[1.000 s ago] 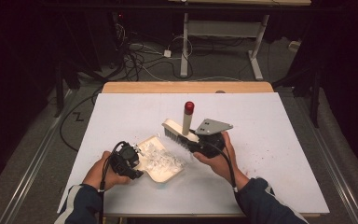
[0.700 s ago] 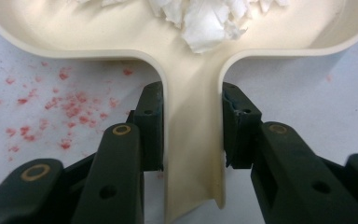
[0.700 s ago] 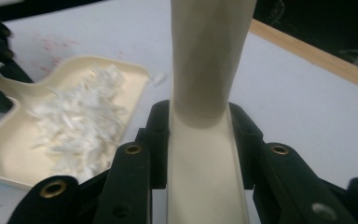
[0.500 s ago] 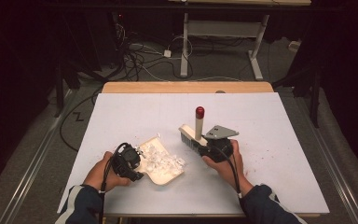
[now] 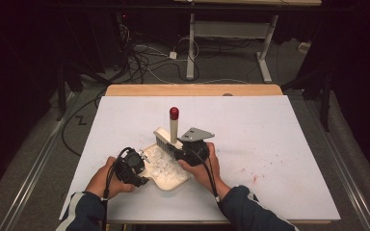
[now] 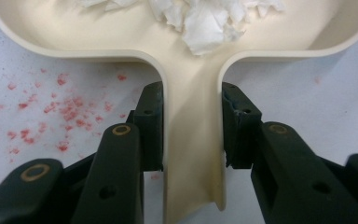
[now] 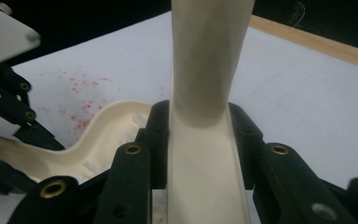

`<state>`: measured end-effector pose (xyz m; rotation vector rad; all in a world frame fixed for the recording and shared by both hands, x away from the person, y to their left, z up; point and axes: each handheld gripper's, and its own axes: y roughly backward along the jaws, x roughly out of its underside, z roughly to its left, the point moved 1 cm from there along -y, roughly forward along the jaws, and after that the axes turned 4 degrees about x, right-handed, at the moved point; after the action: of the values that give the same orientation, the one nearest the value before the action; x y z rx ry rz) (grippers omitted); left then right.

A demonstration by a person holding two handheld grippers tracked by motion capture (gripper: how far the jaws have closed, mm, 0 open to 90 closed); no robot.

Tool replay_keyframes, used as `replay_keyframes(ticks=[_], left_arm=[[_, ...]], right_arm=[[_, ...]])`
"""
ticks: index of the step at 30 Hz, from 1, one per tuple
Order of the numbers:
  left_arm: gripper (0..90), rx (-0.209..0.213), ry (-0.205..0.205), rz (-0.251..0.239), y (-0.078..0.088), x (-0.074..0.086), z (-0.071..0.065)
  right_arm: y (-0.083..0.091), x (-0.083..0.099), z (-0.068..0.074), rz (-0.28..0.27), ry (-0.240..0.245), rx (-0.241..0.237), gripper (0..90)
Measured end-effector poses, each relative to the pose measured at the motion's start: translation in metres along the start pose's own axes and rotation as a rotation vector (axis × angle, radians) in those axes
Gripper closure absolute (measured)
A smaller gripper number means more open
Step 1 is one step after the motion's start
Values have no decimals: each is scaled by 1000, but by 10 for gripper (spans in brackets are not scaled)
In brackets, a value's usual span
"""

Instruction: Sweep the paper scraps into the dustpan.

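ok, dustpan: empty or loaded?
Loaded. White paper scraps lie in the cream dustpan, seen in the left gripper view; the high view shows the pile too.

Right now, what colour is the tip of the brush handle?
Red, on the cream brush handle; the high view shows it best.

My claws (image 6: 192, 126) are black, one on a cream dustpan (image 6: 193, 154) of white scraps (image 6: 205, 21). The cream brush (image 5: 173, 132) is red-tipped. My white desk (image 5: 279, 139) has red specks (image 6: 60, 112).

One dustpan (image 5: 172, 179), one brush (image 5: 169, 136), two grippers
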<state>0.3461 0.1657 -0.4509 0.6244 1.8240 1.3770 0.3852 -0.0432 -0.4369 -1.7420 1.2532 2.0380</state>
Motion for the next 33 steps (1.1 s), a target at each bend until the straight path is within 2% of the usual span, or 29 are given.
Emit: replay_keyframes(ticks=[4,11,13,19,23,26,30,33], left_arm=[[629,-4,-7,7,-1,0,0],[630,-1,-16,14,1,2,0],[630,-1,-21,20,1,3,0],[630,-5,-23,25,0,2,-1],[630,-8,-25,27,1,2,-1],[630,-16,-26,28,2,1,-3],[630,-17,-26,26,2,1,-3],[630,-21,-27,26,2,1,-4]], right_arm=[[10,-9,-2,-31,28,21,677],[38,-15,-24,-42,15,34,677],[49,-16,-30,-39,33,48,677],[97,4,-49,63,119,33,677],[133,25,-62,116,117,6,677],[153,42,-65,178,127,-17,677],[168,60,-65,239,117,-62,677],[159,64,-59,257,130,-89,677]])
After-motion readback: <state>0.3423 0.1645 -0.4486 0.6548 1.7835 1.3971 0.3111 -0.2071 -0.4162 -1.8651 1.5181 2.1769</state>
